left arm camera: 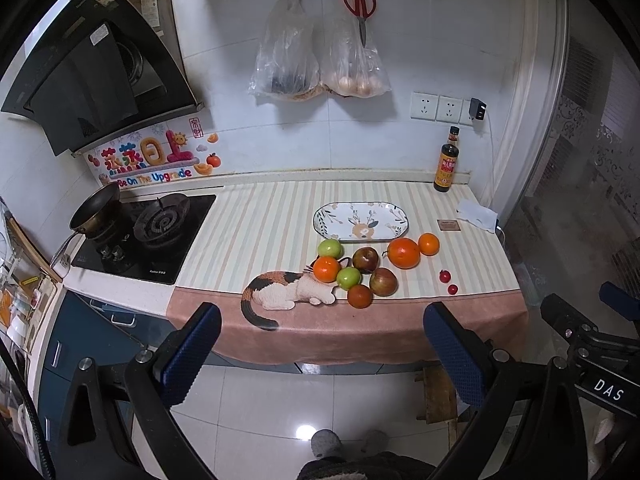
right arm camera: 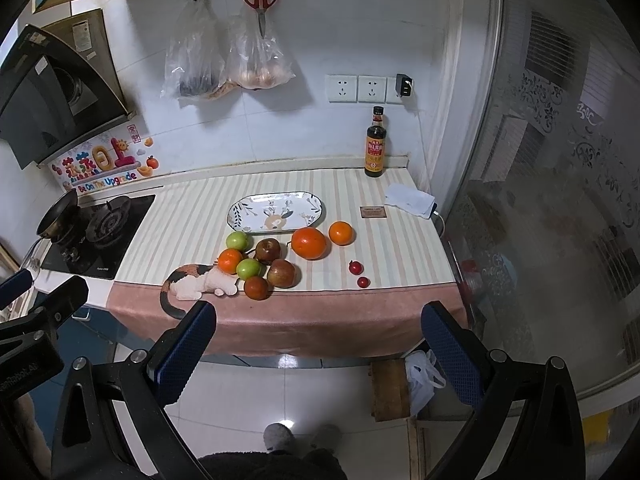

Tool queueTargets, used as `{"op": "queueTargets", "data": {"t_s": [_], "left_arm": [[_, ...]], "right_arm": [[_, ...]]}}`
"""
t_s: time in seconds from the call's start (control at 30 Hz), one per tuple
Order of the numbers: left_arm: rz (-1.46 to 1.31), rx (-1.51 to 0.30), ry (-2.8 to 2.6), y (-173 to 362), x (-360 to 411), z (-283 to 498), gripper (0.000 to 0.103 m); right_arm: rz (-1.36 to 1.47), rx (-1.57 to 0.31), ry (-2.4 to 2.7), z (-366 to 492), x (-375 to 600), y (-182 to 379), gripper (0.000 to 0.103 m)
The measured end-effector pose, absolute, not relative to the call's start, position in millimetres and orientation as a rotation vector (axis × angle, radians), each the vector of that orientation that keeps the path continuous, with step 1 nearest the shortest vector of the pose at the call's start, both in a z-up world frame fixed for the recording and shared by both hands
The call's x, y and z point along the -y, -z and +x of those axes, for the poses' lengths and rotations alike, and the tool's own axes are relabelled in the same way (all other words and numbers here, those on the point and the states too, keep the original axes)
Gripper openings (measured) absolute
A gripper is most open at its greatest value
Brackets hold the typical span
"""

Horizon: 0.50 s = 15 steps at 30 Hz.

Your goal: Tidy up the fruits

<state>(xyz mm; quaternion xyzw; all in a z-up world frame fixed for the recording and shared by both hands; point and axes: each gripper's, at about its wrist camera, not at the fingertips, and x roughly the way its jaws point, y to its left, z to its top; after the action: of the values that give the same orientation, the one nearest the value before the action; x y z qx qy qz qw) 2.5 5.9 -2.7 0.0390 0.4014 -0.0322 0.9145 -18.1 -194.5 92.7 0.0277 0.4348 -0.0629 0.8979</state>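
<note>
Several fruits lie on the striped cloth near the counter's front edge: a large orange, a smaller orange, green apples, red apples and two small red fruits. An oval patterned plate sits empty just behind them. My left gripper and right gripper are both open and empty, held back from the counter above the floor.
A dark sauce bottle stands at the back right. A gas hob with a pan is on the left. A white cloth and a small brown card lie at the right. Bags and scissors hang on the wall.
</note>
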Motion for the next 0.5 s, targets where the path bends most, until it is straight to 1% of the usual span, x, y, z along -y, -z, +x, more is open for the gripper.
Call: {"op": "queueTargets", "data": {"t_s": [0.5], "left_arm": [[0.052, -0.808, 0.059, -2.1, -6.9, -3.7, 0.103]], "right_arm": [[0.053, -0.882, 0.134, -23.1, 193.9, -99.5, 0.103]]}}
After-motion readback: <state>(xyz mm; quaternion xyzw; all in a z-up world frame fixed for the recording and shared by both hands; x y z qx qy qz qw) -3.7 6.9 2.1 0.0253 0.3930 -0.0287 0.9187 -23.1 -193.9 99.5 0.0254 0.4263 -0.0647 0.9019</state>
